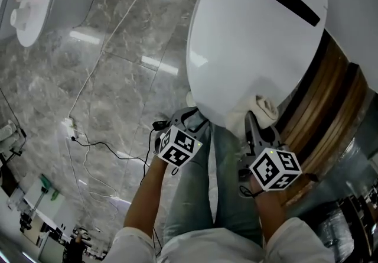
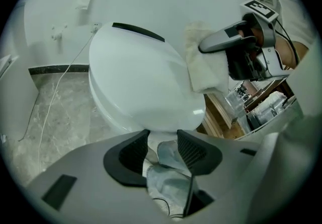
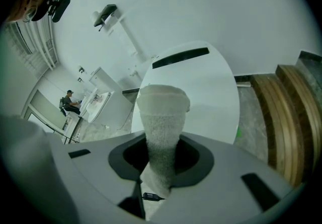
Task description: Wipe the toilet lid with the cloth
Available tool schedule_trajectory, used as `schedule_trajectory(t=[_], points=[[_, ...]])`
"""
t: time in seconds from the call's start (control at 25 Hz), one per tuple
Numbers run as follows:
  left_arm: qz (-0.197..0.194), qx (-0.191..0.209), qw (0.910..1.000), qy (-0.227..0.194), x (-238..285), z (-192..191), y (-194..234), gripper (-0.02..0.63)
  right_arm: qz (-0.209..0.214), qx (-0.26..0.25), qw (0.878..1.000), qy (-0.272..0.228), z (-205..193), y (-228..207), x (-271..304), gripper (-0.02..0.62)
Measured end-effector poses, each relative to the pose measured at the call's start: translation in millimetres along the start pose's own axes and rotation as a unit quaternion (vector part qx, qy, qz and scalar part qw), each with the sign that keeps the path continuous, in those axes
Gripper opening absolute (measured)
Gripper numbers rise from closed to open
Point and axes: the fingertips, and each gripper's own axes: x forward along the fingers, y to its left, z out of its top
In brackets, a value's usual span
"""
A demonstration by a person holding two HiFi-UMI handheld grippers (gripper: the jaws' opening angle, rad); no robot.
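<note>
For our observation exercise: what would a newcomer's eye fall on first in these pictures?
The big white toilet lid, closed, fills the upper right of the head view. At its near edge the right gripper clamps a pale cloth; the left gripper is open and empty.

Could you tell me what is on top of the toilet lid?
Only the cloth, held by the right gripper, at the toilet lid's near edge; the patch beneath is covered.

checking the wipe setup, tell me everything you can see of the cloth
The cloth is a white, fuzzy terry-looking towel, bunched into a thick fold. The right gripper clamps it between its jaws, its rounded end sticking out ahead. It sits at the near edge of the white toilet lid, seemingly touching it.
</note>
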Motion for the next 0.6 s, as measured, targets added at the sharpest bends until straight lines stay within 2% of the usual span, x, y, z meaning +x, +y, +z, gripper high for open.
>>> schedule_trajectory(t=[0.2, 0.36, 0.48, 0.6], points=[[-0.002, 0.008, 0.9996, 0.028, 10, -6, 7, 0.207, 0.004, 0.009, 1.000, -0.009, 12, -4, 5, 0.087], [-0.018, 0.004, 0.9994, 0.030, 11, -9, 8, 0.207, 0.011, 0.011, 1.000, -0.011, 19, -7, 10, 0.087], [-0.015, -0.011, 0.9988, 0.046, 7, -13, 12, 0.207, 0.013, 0.007, 1.000, -0.010, 27, -8, 17, 0.087], [0.015, -0.056, 0.9961, 0.067, -20, -6, 28, 0.207, 0.016, 0.009, 1.000, -0.016, 46, -3, 24, 0.087]])
